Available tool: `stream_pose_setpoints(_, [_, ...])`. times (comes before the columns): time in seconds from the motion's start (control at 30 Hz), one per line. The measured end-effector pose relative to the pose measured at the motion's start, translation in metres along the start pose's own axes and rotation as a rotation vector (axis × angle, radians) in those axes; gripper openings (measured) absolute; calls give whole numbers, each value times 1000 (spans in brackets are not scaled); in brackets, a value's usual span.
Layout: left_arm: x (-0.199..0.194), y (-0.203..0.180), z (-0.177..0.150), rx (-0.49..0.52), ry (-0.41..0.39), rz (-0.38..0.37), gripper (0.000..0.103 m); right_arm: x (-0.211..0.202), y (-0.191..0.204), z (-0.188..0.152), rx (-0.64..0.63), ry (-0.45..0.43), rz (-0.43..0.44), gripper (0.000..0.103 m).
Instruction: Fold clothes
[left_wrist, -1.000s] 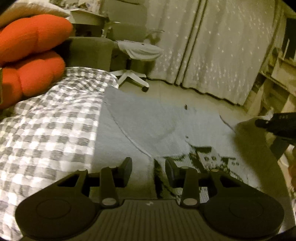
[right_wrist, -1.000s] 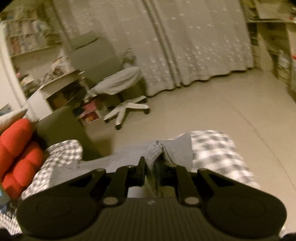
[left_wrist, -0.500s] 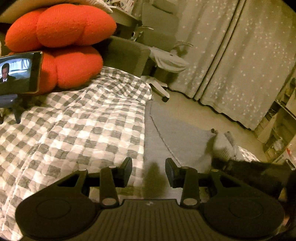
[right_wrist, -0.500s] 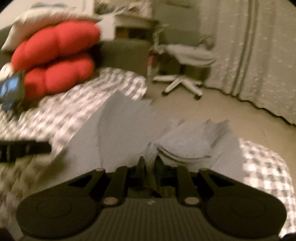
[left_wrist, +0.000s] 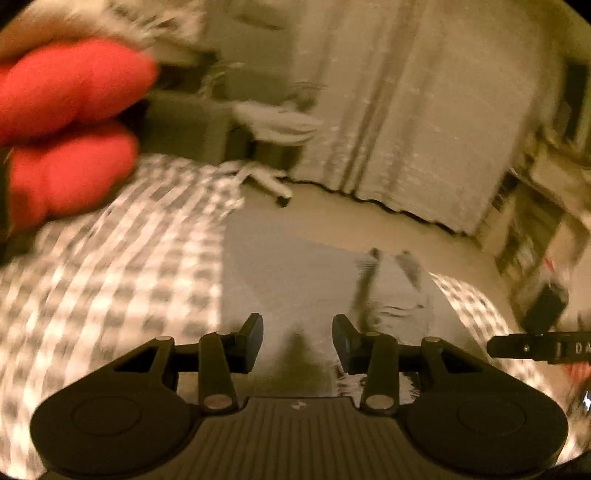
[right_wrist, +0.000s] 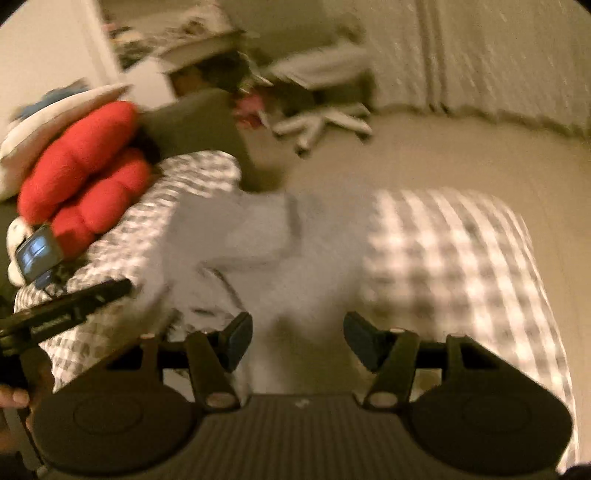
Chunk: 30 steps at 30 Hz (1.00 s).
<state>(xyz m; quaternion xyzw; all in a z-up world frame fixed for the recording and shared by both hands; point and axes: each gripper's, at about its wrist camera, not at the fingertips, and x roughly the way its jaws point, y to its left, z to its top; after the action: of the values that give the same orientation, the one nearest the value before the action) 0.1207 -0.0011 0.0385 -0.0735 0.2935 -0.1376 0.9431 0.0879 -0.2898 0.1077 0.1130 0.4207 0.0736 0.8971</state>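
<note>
Grey garment (right_wrist: 258, 243) lies on the bed's checked cover (right_wrist: 461, 251), in the middle of the bed, with folds bunched at its near part, just in front of your right tool (right_wrist: 298, 334). Half a second ago this tool was clamped on a bunch of the grey cloth; now its two fingers stand wide apart and nothing is between them, so the cloth is released and rests on the cover. Your left tool (left_wrist: 297, 338) has its fingers apart too, as before, and it holds nothing; below it you see the same garment (left_wrist: 295, 273), spread flat, with checked cover at both sides. In the left view the small screen that stood beside the red cushion (left_wrist: 66, 122) is out of the picture now, and the right tool's black body (left_wrist: 539, 347) shows at the right edge. In the right view the small screen (right_wrist: 37, 254) stands beside the red cushion, and the left tool's body with a hand (right_wrist: 14, 395) on it is at the left edge. Both pictures are blurred by motion, more than the earlier ones, so fine detail of the folds cannot be told.
</note>
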Motion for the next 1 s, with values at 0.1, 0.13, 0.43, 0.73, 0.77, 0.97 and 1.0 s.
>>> stream_pose_setpoints(0.1, [19, -22, 12, 82, 15, 6, 47, 3, -18, -11, 24, 63, 10, 57])
stream_pose_setpoints(0.13, [27, -29, 17, 104, 23, 1, 49, 3, -19, -16, -3, 78, 14, 57])
stream_pose_setpoints(0.43, [105, -100, 18, 492, 115, 16, 55, -7, -6, -38, -205, 128, 75, 56])
stream_pose_setpoints(0.73, [117, -75, 34, 263, 125, -30, 9, -9, 19, -56, -352, 162, 122, 36])
stream_pose_setpoints(0.77, [115, -66, 38, 197, 123, -41, 8, -9, 21, -58, -368, 165, 127, 34])
stream_pose_setpoints(0.97, [107, -11, 47, -197, 113, -169, 6, -12, 35, -67, -426, 182, 169, 32])
stream_pose_setpoints(1.0, [106, -4, 47, -249, 113, -190, 6, -15, 37, -68, -431, 185, 187, 32])
